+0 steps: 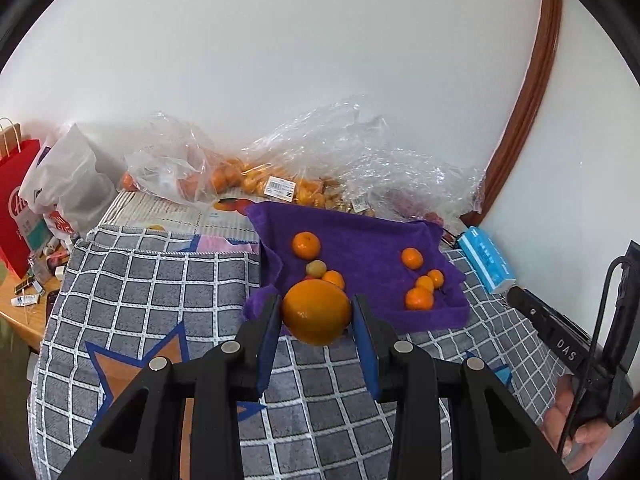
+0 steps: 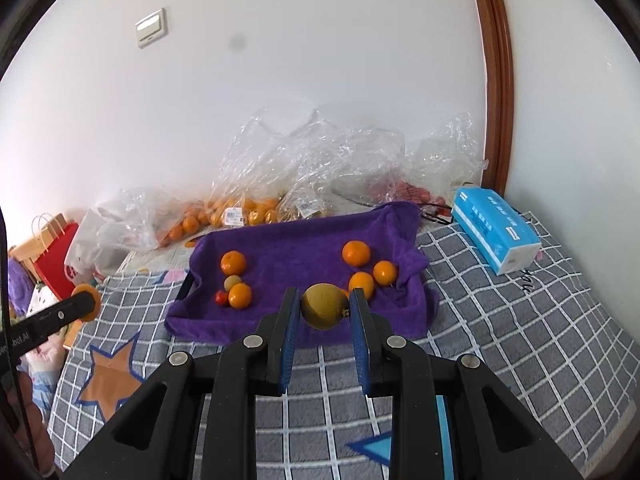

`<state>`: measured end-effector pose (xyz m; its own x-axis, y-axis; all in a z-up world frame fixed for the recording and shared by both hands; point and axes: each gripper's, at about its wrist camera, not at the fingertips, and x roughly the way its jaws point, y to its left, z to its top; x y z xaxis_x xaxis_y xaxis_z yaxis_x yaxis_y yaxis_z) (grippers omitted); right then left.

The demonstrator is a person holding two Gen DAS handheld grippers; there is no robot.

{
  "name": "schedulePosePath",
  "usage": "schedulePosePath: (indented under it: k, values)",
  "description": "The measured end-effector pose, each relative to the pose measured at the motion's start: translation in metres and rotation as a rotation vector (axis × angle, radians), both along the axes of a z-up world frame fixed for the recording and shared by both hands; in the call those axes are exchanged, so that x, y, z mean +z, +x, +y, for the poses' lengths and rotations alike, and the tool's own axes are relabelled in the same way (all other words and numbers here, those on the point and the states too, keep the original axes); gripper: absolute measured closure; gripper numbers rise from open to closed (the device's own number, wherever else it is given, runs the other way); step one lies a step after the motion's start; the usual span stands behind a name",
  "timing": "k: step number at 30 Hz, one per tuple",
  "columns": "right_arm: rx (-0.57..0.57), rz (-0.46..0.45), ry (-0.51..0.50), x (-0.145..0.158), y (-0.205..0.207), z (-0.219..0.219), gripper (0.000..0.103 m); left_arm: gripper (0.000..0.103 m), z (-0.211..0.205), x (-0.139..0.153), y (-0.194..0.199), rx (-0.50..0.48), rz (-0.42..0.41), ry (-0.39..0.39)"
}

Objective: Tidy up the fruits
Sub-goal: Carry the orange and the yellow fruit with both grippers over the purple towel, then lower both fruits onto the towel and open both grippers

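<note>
Left wrist: left tongs (image 1: 316,312) grip orange (image 1: 317,312); right tongs (image 2: 325,307) grip yellow-green fruit (image 2: 324,306).

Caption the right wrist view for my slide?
Right gripper holds a yellowish fruit over the purple towel.

**Fruit, as sorted on the purple towel**

A large orange (image 1: 317,312) and a yellow-green round fruit (image 2: 325,306) are each held above the towel's (image 2: 296,240) near edge. Left group: two mandarins (image 2: 233,263), one pale small fruit (image 2: 232,282), one red cherry tomato (image 2: 221,298). Right group: several mandarins (image 2: 356,253), clustered.
</note>
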<state>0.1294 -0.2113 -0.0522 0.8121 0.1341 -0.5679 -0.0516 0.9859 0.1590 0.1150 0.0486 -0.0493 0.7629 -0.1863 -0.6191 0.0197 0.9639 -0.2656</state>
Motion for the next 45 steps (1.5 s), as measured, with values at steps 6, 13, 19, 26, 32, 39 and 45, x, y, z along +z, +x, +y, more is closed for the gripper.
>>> schedulePosePath:
  k: [6, 13, 19, 26, 32, 39, 45]
  values:
    - [0.015, -0.002, 0.023, 0.001, 0.026, -0.006, 0.078, 0.069, 0.003, -0.003, 0.025, 0.007, 0.001, -0.004]
    - [0.024, -0.016, -0.006, -0.001, 0.063, -0.009, 0.078, 0.069, 0.003, -0.005, 0.060, 0.007, 0.012, 0.009]
    - [0.024, -0.023, 0.003, -0.005, 0.090, -0.014, 0.078, 0.069, 0.003, -0.007, 0.082, 0.009, 0.009, 0.017]
    - [0.055, 0.014, 0.004, -0.028, 0.121, -0.012, 0.078, 0.069, 0.005, -0.022, 0.107, 0.015, 0.013, 0.002]
    - [0.102, 0.115, 0.023, -0.071, 0.155, -0.001, 0.078, 0.069, 0.007, -0.040, 0.129, 0.011, 0.059, -0.014]
    - [0.140, 0.196, 0.018, -0.106, 0.171, 0.008, 0.078, 0.069, 0.002, -0.062, 0.146, -0.009, 0.104, -0.022]
    - [0.152, 0.212, -0.012, -0.117, 0.173, 0.015, 0.078, 0.069, -0.011, -0.076, 0.156, -0.033, 0.130, -0.022]
